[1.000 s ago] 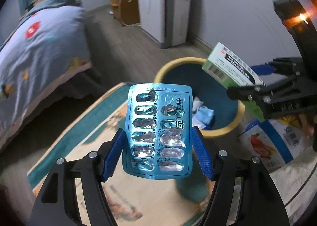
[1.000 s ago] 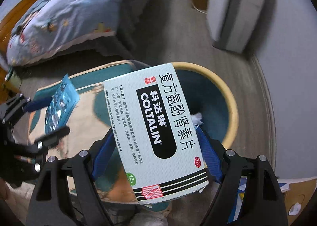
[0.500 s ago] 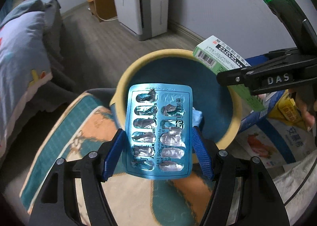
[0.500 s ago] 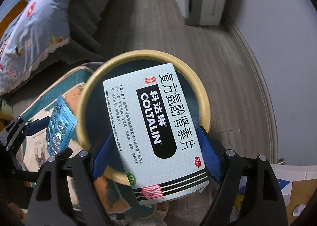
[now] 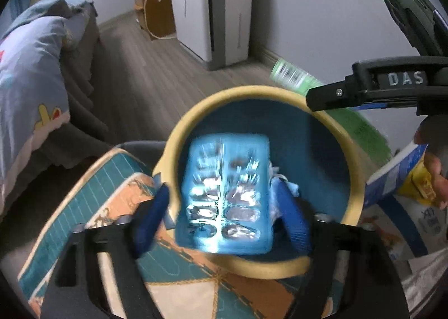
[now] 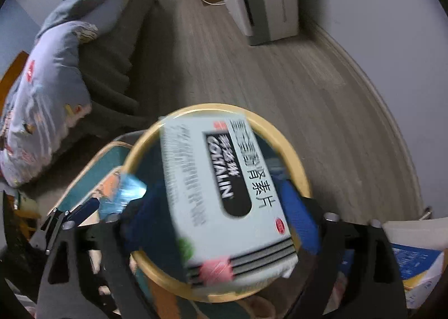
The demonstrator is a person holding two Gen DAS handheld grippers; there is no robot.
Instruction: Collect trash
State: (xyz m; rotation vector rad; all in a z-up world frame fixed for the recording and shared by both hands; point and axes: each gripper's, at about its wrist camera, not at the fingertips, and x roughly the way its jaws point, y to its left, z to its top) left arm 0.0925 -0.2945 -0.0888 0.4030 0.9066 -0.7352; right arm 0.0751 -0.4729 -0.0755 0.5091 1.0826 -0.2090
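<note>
Release looks underway on both sides, I judge. My left gripper [image 5: 224, 207] has its fingers spread, the blister pack [image 5: 225, 195] blurred between them over the wastebasket [image 5: 355, 179]. My right gripper [image 6: 224, 207] stands apart too, the Coltalin box [image 6: 224, 193] loose above the same wastebasket, which already holds crumpled tissue [image 5: 282, 181]. Packaging [image 5: 403, 179] at right remains uncollected.

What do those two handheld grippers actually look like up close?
Both are matte black frames with visible bolts and blue finger pads. The left gripper and right gripper match. Seen side-on, the right one carries raised "DAS" lettering and a green indicator light on its black housing.
</note>
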